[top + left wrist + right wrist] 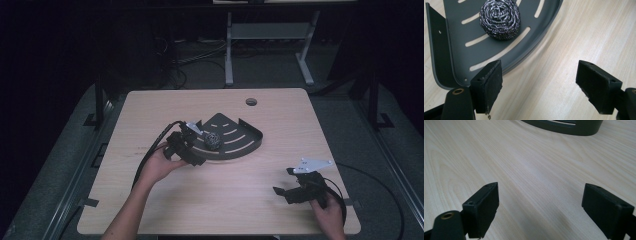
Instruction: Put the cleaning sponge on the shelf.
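Black fingers of the left gripper stood wide apart and empty, hovering at the slotted tray's curved rim. On that tray sat the steel scourer, probably light and springy; pinching across its middle looked best. Well away from the tray, the right gripper gaped empty too.

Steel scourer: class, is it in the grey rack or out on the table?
In. The scourer rests on the slotted floor of the rack, inside its rim.
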